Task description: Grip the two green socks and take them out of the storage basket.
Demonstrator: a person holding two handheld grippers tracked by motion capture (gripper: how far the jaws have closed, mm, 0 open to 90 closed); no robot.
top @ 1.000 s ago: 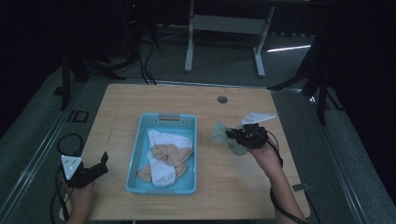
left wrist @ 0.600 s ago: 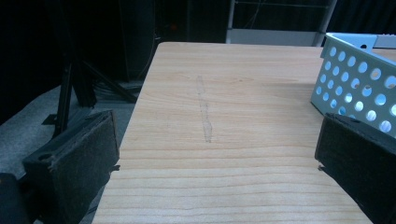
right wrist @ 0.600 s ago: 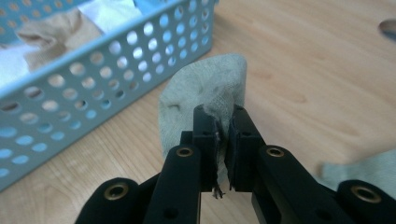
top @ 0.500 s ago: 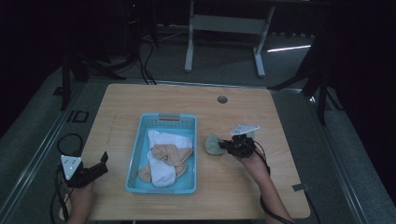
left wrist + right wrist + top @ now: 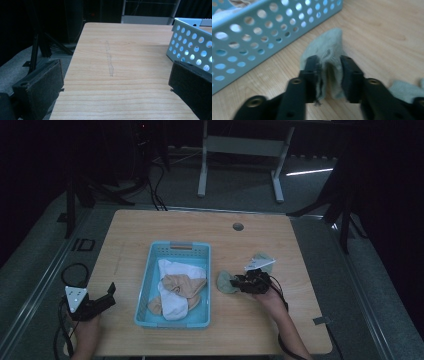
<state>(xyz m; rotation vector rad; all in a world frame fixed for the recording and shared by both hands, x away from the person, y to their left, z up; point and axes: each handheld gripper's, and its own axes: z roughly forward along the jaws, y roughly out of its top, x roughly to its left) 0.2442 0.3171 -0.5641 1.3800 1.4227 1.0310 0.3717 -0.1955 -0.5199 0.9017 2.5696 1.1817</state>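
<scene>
Sock: pale green fabric sock point(image 5: 325, 53) lies bunched on wooden table point(image 5: 270, 330), just right of blue perforated plastic basket point(image 5: 150, 312).
Right gripper point(image 5: 328, 75): low, jaws pinching the sock's fold.
Left gripper point(image 5: 102, 299): table's left edge, jaws wide, empty.

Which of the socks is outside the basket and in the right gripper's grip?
The grey-green sock, pinched in the right gripper on the table beside the blue basket. The white and tan socks lie inside the basket.

One basket point(image 5: 175, 251), several socks point(image 5: 176, 286).
</scene>
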